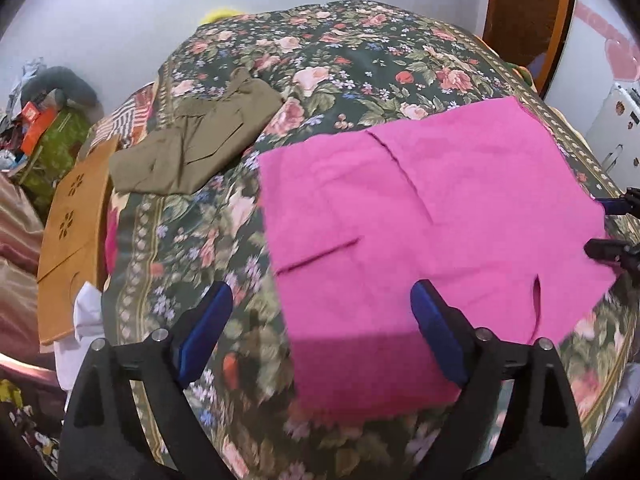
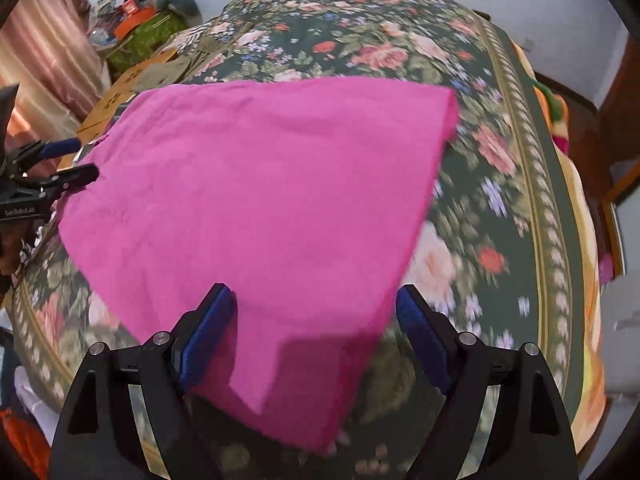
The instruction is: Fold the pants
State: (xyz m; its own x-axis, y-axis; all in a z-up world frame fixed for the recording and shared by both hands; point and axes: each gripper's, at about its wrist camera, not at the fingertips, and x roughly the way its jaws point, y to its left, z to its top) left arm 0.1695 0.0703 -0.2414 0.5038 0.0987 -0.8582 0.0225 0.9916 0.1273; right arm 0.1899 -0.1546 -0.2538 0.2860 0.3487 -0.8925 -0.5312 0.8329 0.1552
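We are holding both the left gripper (image 1: pixel 320 338) and right gripper (image 2: pixel 316 338) with fingers spread wide, gripping nothing. One pair of pink pants (image 1: pixel 420 220) is lying flat on the bed (image 1: pixel 360 52) ahead of and between the fingers; one olive garment (image 1: pixel 196 140) is sitting beyond the left fingers. The pants are looking light, limp, best pinched at corners.

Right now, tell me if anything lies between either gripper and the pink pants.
Nothing visible does. The left gripper hangs with open jaws over one near edge of the flat pink fabric pants, the right gripper likewise over the other. The folded olive-green garment lies apart on the floral bedspread, off to the side.
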